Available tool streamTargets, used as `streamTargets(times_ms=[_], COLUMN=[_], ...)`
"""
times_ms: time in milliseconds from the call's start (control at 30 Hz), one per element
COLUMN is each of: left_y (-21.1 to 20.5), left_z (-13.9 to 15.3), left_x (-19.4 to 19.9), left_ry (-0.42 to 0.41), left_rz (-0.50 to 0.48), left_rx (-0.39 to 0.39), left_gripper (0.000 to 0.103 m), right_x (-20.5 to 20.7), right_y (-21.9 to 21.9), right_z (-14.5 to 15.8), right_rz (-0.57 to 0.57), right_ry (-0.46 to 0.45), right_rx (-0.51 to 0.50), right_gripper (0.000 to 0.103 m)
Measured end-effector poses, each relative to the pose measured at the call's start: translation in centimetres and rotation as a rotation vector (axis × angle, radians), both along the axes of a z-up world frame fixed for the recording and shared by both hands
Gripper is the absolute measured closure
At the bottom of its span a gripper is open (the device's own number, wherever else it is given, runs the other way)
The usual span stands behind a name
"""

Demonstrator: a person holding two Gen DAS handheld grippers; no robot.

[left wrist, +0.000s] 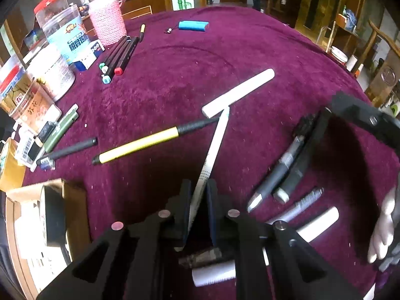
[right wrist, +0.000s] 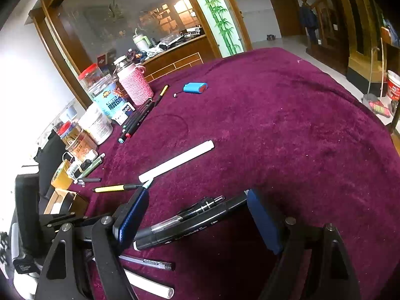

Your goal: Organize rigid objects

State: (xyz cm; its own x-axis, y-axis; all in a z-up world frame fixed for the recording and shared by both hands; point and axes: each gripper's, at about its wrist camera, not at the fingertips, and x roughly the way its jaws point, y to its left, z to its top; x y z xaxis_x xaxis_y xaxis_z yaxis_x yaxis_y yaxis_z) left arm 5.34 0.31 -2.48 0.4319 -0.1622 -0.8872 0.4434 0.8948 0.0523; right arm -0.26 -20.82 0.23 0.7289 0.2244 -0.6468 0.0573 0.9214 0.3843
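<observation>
My left gripper (left wrist: 199, 190) is shut on a thin white pen (left wrist: 216, 145) that points away over the purple cloth; its tip meets a thick white marker (left wrist: 238, 92) and a yellow-and-black pen (left wrist: 150, 141). My right gripper (right wrist: 197, 210) is open, its fingers straddling a black marker (right wrist: 195, 227) and a clear-grip black pen (right wrist: 200, 207) that lie on the cloth. The same pair shows in the left wrist view (left wrist: 287, 165), with the right gripper (left wrist: 362, 120) above them. More pens (right wrist: 147, 262) and a white marker (right wrist: 150, 286) lie close to me.
Several jars (left wrist: 62, 32), a pink knitted bottle (left wrist: 107, 22), a row of black markers (left wrist: 120, 55) and loose pens (left wrist: 62, 130) crowd the left edge. A blue power bank (left wrist: 193, 25) lies far back. A tape roll in a cardboard box (left wrist: 52, 215) sits near left.
</observation>
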Motion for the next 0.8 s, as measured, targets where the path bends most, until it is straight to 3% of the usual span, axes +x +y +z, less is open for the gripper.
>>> streamTargets(times_ms=[233, 333, 500, 800], left_y=[-1.3, -0.3, 1.4, 8.2], left_z=[-0.1, 0.4, 2.7, 7.3], left_x=[0.2, -0.1, -1.9, -9.0], left_ry=[-0.067, -0.034, -0.06, -0.112], left_rz=[-0.025, -0.007, 0.018, 0.094], left_rx=[0.051, -0.032, -0.115, -0.324], left_gripper=[0.09, 0.095, 0.096, 0.096], right_x=[0.4, 0.6, 0.8, 0.6], right_y=[0.1, 0.1, 0.0, 0.0], right_z=[-0.6, -0.9, -1.3, -1.5], right_rz=[-0.004, -0.008, -0.02, -0.015], right_ry=[0.026, 0.04, 0.049, 0.043], right_rx=[-0.016, -0.03, -0.054, -0.061], right_gripper=[0.019, 0.019, 0.019, 0.019])
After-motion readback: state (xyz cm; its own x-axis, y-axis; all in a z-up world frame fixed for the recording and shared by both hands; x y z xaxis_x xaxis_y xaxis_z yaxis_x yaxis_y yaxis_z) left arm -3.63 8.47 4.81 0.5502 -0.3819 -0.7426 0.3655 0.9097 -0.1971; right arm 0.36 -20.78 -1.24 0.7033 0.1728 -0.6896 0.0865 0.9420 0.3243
